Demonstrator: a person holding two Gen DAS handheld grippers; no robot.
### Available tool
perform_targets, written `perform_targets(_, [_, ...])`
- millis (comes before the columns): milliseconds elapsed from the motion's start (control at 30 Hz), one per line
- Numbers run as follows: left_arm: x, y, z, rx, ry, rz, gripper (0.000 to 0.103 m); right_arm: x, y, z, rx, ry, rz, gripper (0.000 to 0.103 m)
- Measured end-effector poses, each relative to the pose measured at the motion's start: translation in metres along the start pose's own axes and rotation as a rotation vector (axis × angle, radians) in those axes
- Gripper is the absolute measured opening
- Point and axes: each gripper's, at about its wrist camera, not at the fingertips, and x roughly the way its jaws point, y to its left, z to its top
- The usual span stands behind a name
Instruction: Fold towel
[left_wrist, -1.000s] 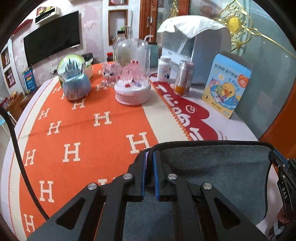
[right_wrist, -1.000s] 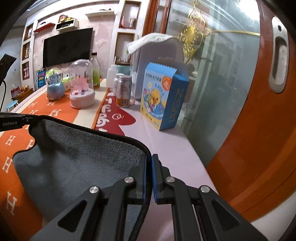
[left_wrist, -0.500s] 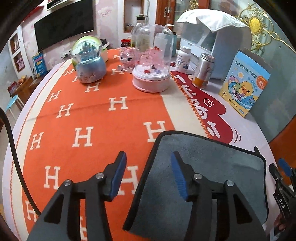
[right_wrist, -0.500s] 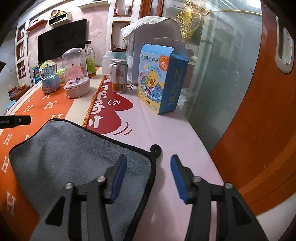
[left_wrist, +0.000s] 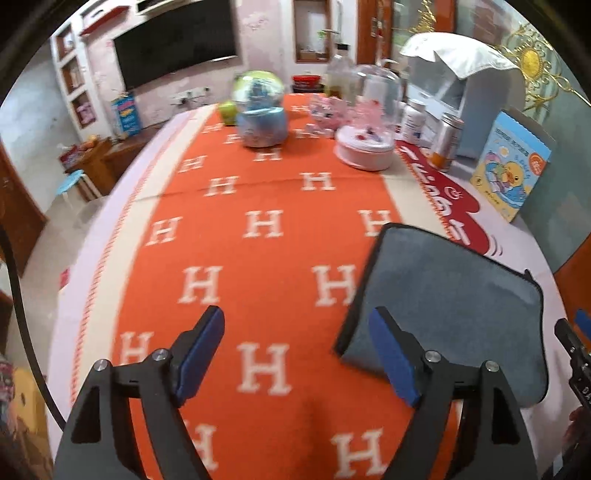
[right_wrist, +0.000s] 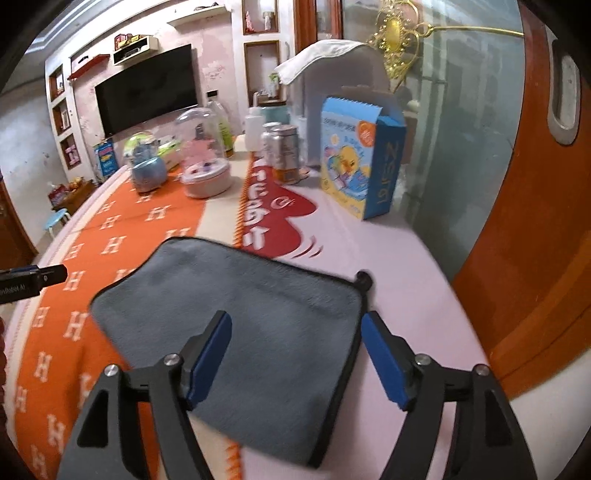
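A grey towel with a black hem lies folded flat on the orange tablecloth, also in the right wrist view. My left gripper is open and empty, above the cloth just left of the towel's near left corner. My right gripper is open and empty, hovering over the towel's near right part, its right finger by the right hem. A small hanging loop sticks out at the far right corner.
At the back of the table stand a blue snow globe, a pink glass dome, a white bottle, a metal can and a blue duck box. An orange door is at the right.
Both grippers were shut on the towel's far corners a second ago. They opened, let the towel drop flat, and have pulled back and up; the left one also moved left.
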Motion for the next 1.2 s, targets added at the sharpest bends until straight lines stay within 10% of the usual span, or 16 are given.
perform_targets(333, [-0.067,0.053,-0.066,-0.055,0.023,-0.055,0.086,-0.058,0.044,-0.040,-0.018,0.050,0.052,0.095])
perform_targets(1200, [-0.230,0.143,-0.214,-0.044,0.033,-0.191,0.093,-0.219,0.141,-0.142,-0.022,0.109,0.067,0.103])
